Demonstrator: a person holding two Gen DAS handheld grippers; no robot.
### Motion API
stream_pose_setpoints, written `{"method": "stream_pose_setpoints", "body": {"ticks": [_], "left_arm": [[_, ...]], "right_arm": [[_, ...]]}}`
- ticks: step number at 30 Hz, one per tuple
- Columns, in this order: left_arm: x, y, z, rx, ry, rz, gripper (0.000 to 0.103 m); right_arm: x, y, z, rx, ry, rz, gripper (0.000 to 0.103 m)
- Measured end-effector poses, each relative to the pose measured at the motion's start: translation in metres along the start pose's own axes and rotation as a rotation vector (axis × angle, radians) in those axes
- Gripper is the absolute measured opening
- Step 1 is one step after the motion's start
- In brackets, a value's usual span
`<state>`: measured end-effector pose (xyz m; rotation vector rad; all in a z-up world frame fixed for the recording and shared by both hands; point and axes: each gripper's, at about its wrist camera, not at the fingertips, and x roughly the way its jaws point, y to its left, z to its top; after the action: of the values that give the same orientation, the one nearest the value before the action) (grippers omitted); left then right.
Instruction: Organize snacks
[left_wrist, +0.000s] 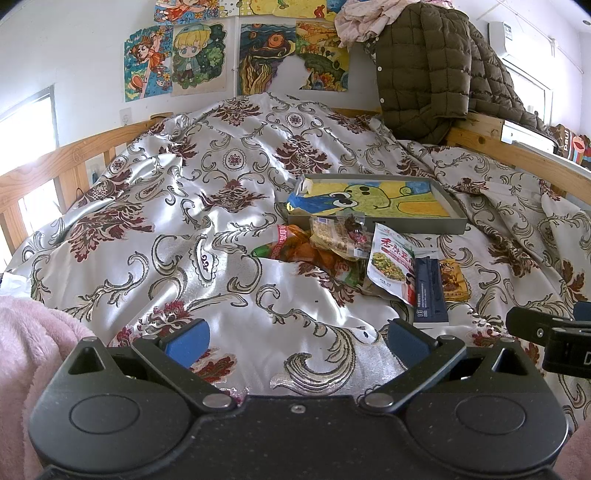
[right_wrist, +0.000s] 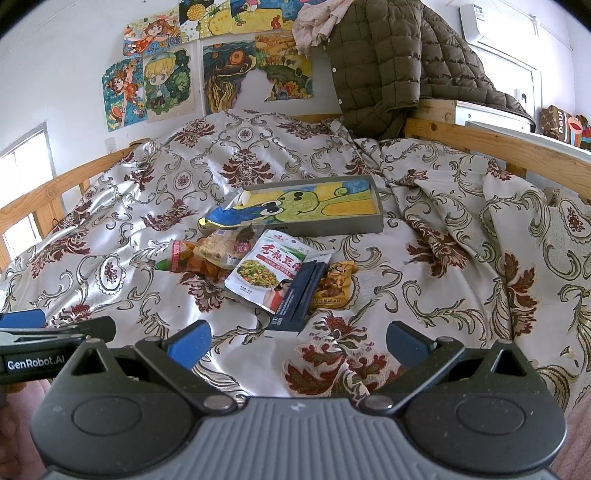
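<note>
Snack pile (right_wrist: 266, 273) beyond spread fingers (right_wrist: 188, 343)

You have the snack packets (right_wrist: 266, 273) heaped on the bedspread (right_wrist: 424, 266), just before the tray (right_wrist: 376, 225); jacket (right_wrist: 384, 66) behind.

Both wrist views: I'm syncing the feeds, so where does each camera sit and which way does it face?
Left wrist: on the left claw, low over the bedspread, facing the snack pile; right claw's tip at right edge.
Right wrist: on the right claw, facing likewise; left claw at left edge.
Shared: gray tray, green-bean packet, brown jacket.
</note>
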<state>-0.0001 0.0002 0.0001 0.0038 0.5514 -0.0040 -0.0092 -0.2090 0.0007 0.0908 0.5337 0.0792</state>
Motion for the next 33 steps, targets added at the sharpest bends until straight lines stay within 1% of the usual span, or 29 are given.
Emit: {"method": "stream_pose_setpoints", "body": {"ticks": [18, 23, 29, 33], "left_arm": [[0.000, 0.000, 0.000, 0.001, 0.001, 0.000, 0.102], [0.001, 0.001, 0.001, 0.007, 0.012, -0.003, 0.102], [0.010, 0.000, 0.004, 0.013, 0.049, -0.021, 0.102], [0.022, -0.002, 0.016, 0.027, 0.086, -0.054, 0.102]], "right_arm": [[0.000, 0.000, 0.000, -0.001, 0.002, -0.004, 0.103], [0.002, -0.004, -0.001, -0.001, 0.013, -0.007, 0.103], [0.006, -0.007, 0.001, -0.004, 0.049, -0.014, 0.103], [0.022, -0.009, 0.008, 0.008, 0.142, 0.026, 0.103]]}}
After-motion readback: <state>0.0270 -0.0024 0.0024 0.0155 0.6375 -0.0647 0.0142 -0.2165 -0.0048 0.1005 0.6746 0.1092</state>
